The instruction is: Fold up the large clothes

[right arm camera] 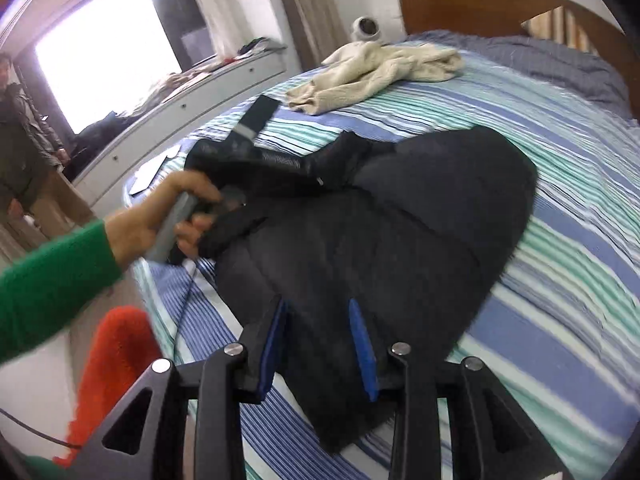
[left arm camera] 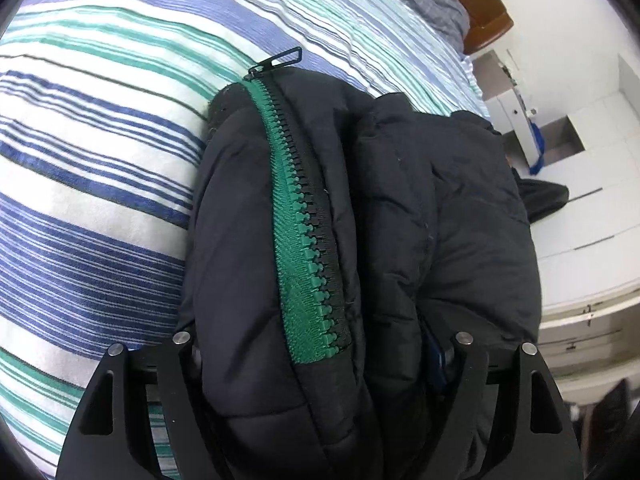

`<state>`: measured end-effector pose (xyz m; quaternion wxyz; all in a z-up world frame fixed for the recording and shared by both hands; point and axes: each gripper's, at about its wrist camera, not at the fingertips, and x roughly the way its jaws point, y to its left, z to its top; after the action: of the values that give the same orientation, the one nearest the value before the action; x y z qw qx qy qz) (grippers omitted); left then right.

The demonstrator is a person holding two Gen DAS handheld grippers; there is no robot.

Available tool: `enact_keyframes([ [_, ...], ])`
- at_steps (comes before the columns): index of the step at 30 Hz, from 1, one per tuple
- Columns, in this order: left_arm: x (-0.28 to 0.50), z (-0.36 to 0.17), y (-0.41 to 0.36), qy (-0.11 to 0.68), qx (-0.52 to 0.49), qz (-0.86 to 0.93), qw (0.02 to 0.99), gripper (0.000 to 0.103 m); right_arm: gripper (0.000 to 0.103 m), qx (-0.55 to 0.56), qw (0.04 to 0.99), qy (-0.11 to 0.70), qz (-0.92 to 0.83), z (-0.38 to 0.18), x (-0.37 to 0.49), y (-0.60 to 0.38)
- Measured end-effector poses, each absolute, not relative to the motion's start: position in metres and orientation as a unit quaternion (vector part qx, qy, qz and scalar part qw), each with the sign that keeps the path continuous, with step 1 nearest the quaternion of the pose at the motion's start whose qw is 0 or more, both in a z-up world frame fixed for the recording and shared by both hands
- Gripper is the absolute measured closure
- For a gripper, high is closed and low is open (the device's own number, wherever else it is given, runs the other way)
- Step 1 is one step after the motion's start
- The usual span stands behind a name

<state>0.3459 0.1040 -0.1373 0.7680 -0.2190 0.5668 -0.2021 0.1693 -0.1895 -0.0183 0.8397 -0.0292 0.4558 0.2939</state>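
Note:
A black padded jacket [right arm camera: 380, 224] with a green zipper [left arm camera: 304, 248] lies on a striped bed [left arm camera: 100, 160]. In the left wrist view a thick bunched fold of the jacket [left arm camera: 320, 320] fills the space between my left gripper's fingers; the left gripper [left arm camera: 320, 360] is shut on it. The zipper pull [left arm camera: 280, 59] sticks up at the far end. In the right wrist view my right gripper [right arm camera: 320, 320] is open above the jacket's near edge, its blue pads [right arm camera: 362, 344] apart. The other hand and its gripper [right arm camera: 224, 176] hold the jacket's left side.
A cream garment [right arm camera: 380, 68] lies crumpled near the head of the bed, by the wooden headboard [right arm camera: 480, 4]. A grey pillow [right arm camera: 560, 64] is at the top right. A white dresser [right arm camera: 180, 108] stands left of the bed, and a person [right arm camera: 24, 140] stands by it.

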Motion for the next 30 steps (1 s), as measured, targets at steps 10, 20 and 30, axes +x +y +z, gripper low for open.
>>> enact_keyframes([
  [10,0.353,-0.141,0.102,0.565,-0.205,-0.2,0.774,0.02,0.071,0.045,0.843,0.459,0.278,-0.071,0.181,-0.194],
  [20,0.333,-0.111,0.092,0.545,-0.164,-0.153,0.808,0.015,0.069,0.004,0.876,0.423,0.232,-0.054,0.151,-0.185],
  [30,0.232,-0.042,0.133,0.466,-0.076,-0.103,0.876,0.003,0.021,0.025,0.898,0.404,0.173,-0.02,0.069,-0.234],
])
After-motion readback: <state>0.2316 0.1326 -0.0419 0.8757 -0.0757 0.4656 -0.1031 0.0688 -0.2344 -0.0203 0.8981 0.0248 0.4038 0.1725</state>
